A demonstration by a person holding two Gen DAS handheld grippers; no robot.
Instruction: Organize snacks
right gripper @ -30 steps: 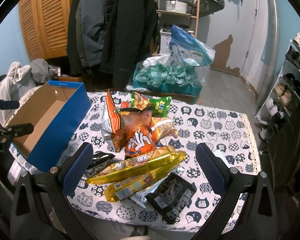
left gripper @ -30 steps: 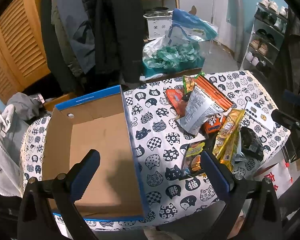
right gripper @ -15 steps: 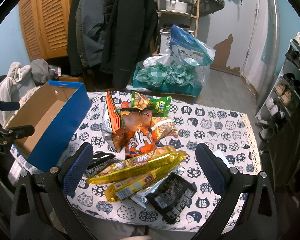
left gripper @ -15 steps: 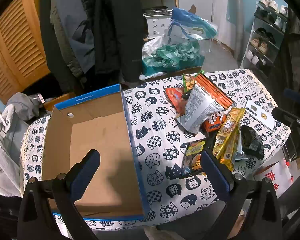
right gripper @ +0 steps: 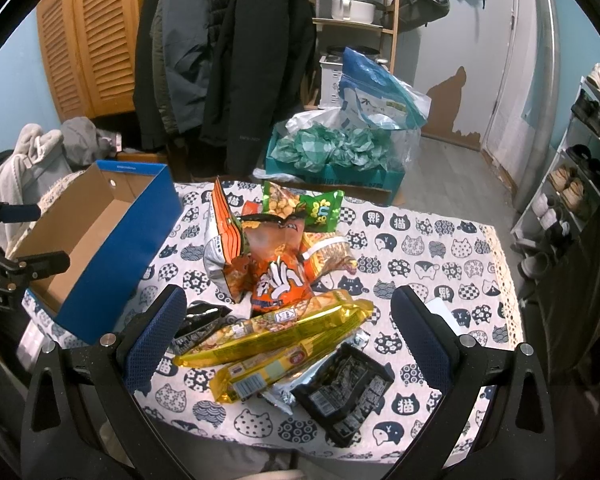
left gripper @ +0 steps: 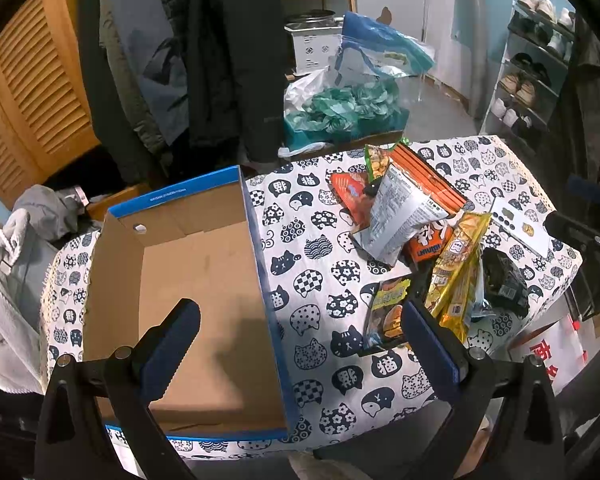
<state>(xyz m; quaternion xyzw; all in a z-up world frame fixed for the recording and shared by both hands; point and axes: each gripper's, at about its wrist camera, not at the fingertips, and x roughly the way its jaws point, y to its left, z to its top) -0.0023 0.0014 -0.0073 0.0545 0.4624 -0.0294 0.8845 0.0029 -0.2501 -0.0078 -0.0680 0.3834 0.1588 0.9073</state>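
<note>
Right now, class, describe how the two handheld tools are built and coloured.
Both the left tool and the right tool have a black frame with triangular cut-outs and silver screws. Each carries two flat, dark blue, textured fingers. No cables or sleeves show.

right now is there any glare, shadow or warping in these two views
Left wrist view: a soft shadow falls on the floor of the blue cardboard box, and fisheye bends the edges. Right wrist view: glare on the gold foil snack packets, sharp focus.
</note>
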